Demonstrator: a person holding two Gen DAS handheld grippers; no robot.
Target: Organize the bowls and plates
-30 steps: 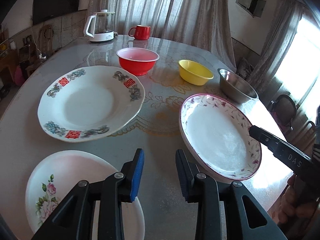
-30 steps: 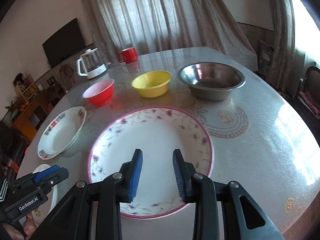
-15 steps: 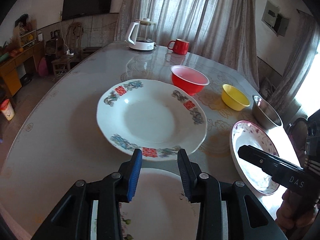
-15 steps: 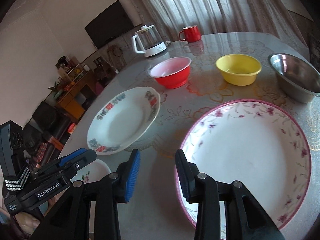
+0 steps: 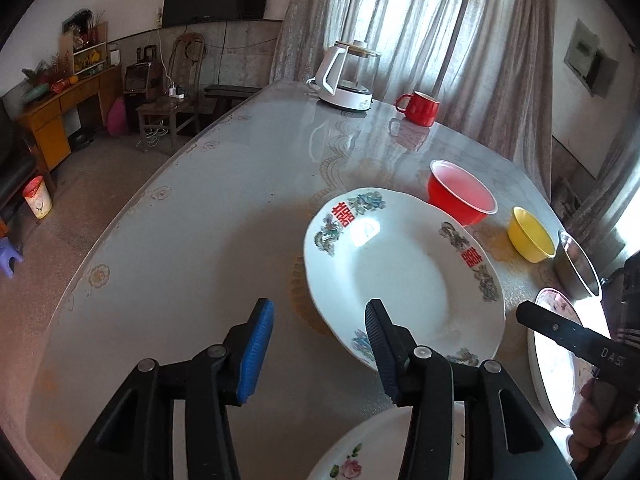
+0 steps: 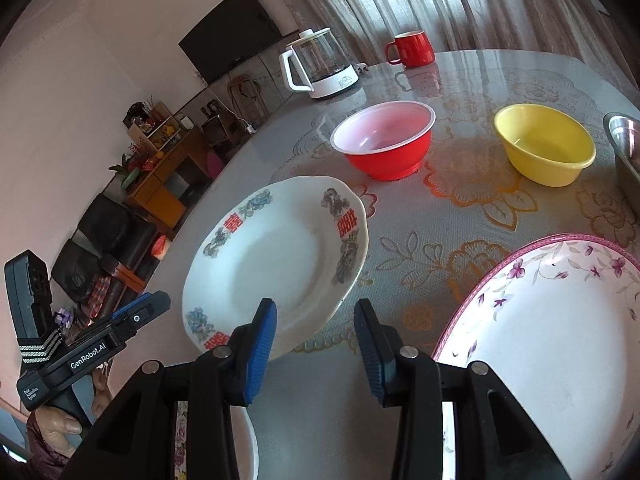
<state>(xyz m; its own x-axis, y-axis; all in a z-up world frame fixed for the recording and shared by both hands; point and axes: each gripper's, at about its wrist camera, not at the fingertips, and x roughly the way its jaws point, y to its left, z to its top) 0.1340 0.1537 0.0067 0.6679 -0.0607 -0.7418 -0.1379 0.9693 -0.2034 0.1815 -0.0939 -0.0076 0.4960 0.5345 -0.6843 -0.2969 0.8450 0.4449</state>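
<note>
A white plate with red characters [image 5: 400, 276] [image 6: 280, 264] lies mid-table. A pink-rimmed floral plate [image 6: 560, 340] [image 5: 556, 356] lies to its right. A small rose-print plate [image 5: 376, 452] [image 6: 244, 440] lies at the near edge. Behind stand a red bowl [image 6: 384, 140] [image 5: 460, 198], a yellow bowl [image 6: 544, 144] [image 5: 530, 240] and a steel bowl [image 5: 576, 268] [image 6: 624, 148]. My left gripper [image 5: 318, 344] is open and empty, above the table left of the character plate. My right gripper [image 6: 316, 348] is open and empty, between the character plate and the floral plate.
A white kettle [image 5: 348, 80] [image 6: 320, 68] and a red mug [image 5: 418, 108] [image 6: 412, 50] stand at the table's far side. The table's left edge [image 5: 120, 232] drops to the floor, with chairs and a cabinet beyond.
Both grippers have swung left. The left one has moved from over the rose-print plate to the character plate's left side. The right one has moved off the floral plate toward the character plate. Both stay open.
</note>
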